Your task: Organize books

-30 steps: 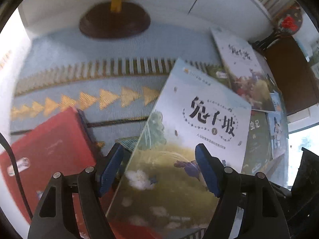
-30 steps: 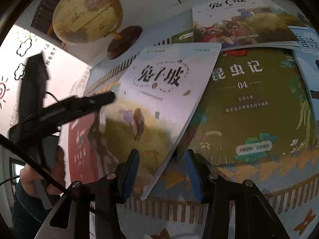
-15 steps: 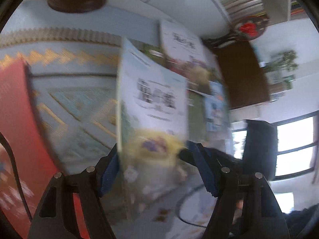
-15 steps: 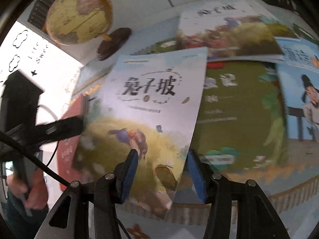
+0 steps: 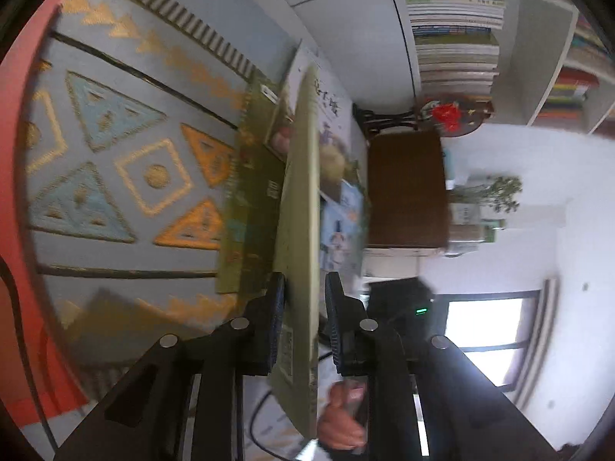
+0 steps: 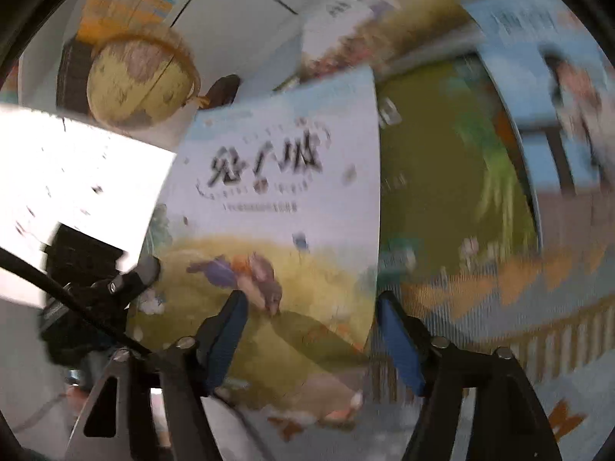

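Observation:
A thin picture book with a pale cover and a yellow meadow is lifted off the patterned rug. In the left wrist view the same book shows edge-on, with its green back toward the rug. My left gripper is shut on its near edge. In the right wrist view, my right gripper has its jaws opening. The book's lower right corner lies between them, and the pads stand off it. More books lie on the rug behind: a green one, a blue one and a second pale one.
A globe stands at the rug's far edge. A red book lies at the left of the rug. A white bookshelf with stacked books and a brown cabinet stand beyond. A person's hand shows behind the held book.
My left gripper has closed on the pale book and rolled, so the book now shows edge-on. My right gripper's jaws have spread wider and no longer pinch the book's corner.

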Demonstrator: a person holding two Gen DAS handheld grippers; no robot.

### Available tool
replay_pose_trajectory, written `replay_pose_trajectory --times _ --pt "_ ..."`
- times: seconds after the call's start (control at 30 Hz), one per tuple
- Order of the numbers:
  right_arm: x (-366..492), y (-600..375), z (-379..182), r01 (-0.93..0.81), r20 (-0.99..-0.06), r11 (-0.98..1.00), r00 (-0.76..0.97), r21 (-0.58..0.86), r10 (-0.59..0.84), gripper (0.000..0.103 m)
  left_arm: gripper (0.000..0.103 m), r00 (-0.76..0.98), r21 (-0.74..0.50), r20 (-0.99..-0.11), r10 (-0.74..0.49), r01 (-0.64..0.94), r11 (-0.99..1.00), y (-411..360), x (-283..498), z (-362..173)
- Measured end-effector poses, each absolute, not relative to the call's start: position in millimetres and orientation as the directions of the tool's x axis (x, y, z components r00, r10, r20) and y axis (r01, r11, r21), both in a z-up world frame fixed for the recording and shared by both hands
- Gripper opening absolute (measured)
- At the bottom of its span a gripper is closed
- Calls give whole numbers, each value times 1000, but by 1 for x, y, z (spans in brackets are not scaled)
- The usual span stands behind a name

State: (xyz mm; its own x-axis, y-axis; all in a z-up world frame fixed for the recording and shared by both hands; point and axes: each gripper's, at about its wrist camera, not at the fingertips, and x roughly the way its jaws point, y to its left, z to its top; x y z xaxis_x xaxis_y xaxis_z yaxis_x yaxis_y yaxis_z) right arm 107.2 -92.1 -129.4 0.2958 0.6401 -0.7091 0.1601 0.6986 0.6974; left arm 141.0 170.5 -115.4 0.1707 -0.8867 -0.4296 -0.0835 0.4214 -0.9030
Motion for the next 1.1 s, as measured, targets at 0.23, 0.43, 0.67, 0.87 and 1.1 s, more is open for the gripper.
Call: replay_pose_trajectory --times 0.23,0.43,0.67,0.87,1.1 --pt "89 -125 -144 235 -562 511 372 827 739 75 17 131 -897 -438 -889 -125 423 158 144 -128" --pt "85 -111 -128 191 -606 580 367 792 706 75 24 96 -835 -549 -831 -104 540 138 137 -138" --pt "97 -92 -117 148 -598 588 346 795 723 75 20 184 -922 -376 -908 -170 347 141 140 -135" --pt "98 -111 -133 226 -463 404 425 886 778 81 20 159 -944 -289 -944 -212 253 134 140 -138" --pt "113 -98 -130 215 -490 443 452 871 745 15 20 123 -914 -359 -925 -246 322 137 132 -154"
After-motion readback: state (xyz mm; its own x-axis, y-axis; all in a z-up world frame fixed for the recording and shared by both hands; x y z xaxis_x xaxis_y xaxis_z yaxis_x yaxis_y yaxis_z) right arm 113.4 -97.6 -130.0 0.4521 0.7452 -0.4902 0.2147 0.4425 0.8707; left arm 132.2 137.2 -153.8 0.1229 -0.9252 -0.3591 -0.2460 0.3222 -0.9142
